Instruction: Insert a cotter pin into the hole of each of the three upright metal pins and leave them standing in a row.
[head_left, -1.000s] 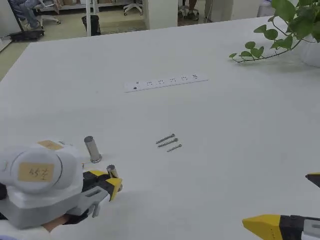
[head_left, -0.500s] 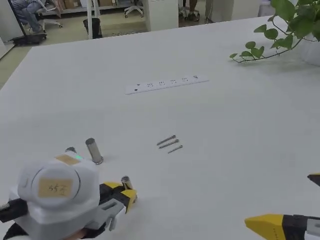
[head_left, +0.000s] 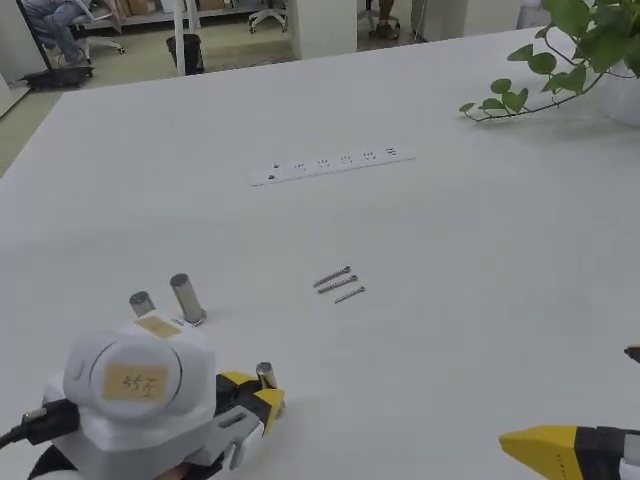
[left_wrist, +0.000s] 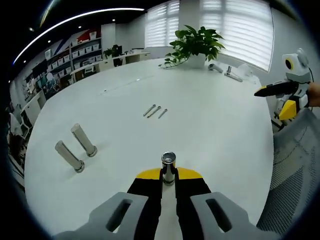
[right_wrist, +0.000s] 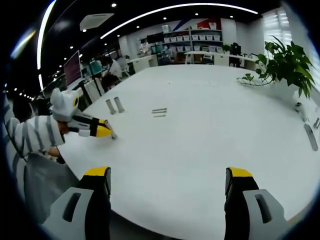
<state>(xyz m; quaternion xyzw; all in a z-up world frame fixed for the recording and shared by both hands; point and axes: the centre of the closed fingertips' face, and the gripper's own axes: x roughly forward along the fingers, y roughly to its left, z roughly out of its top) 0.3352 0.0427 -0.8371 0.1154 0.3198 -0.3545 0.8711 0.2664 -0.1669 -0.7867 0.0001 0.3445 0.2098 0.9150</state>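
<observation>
The left gripper (left_wrist: 168, 176) is clenched on one metal pin (left_wrist: 168, 164), which stands upright between its yellow tips, over the white table (head_left: 470, 260). A second pin (head_left: 185, 298) and a third pin (head_left: 141, 303) stand just beside each other, off to that gripper's left and apart from it. Three cotter pins (head_left: 338, 284) lie side by side farther out on the table. The right gripper (right_wrist: 167, 172) is released, its jaws wide apart.

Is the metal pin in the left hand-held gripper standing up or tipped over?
Upright. The metal pin stands on end between the shut jaws of the left hand-held gripper, its round top facing up.
</observation>
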